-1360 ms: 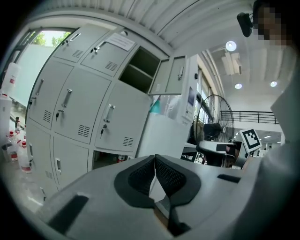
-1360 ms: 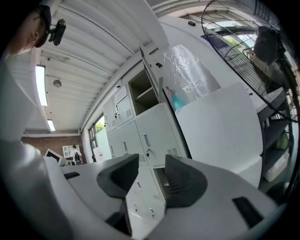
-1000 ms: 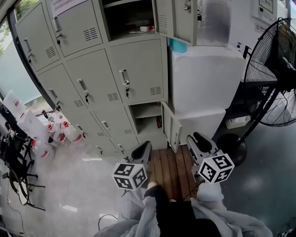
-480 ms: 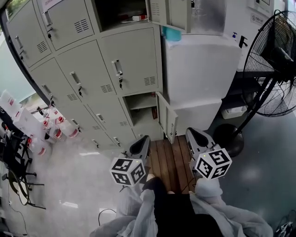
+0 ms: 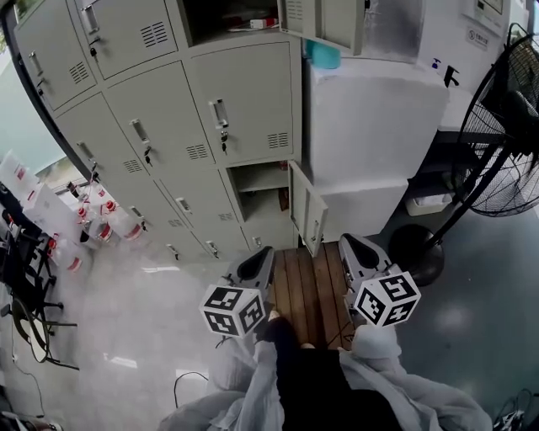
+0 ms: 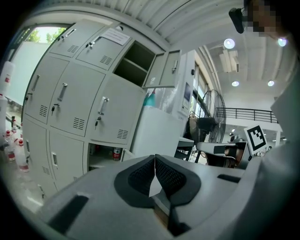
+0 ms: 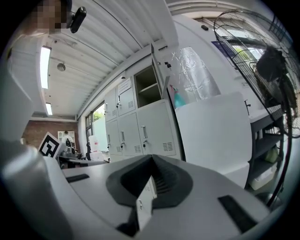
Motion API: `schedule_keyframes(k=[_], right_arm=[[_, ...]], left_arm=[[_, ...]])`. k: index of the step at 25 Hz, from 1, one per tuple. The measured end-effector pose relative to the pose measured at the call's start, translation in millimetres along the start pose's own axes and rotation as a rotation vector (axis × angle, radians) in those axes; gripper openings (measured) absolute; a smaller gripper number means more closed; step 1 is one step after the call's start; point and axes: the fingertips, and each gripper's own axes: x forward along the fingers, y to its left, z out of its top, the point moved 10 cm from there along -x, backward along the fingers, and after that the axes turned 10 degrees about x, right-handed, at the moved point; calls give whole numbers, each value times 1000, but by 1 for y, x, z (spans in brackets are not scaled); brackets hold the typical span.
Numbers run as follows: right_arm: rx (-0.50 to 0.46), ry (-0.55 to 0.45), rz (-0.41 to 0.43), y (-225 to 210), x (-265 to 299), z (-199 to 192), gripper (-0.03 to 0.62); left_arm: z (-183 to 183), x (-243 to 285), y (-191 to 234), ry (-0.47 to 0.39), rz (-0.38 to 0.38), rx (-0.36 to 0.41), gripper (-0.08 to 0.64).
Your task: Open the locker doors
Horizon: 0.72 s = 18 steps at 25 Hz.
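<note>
Pointing at lockers (image 5: pixel 244 101) well ahead, right hand-held gripper (image 5: pixel 354 247) (closed) hovers

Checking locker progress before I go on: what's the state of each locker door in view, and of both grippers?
Top right locker door: open.
Middle right locker door: closed.
Lower right locker door: open.
Left-column locker doors: closed.
Left gripper: shut, empty.
Right gripper: shut, empty.

lockers (image 5: pixel 244 101): rear-left | fan (image 5: pixel 505 135): right of lockers | bottles (image 5: pixel 109 223): on floor (image 5: pixel 126 320), left of lockers
</note>
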Motion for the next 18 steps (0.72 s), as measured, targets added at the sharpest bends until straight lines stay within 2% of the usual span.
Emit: schedule_keyframes(k=[18], right_arm=[[6, 26, -29, -6, 4, -12, -2]], left_arm=[[-6, 2, 4, 22, -5, 2, 9]])
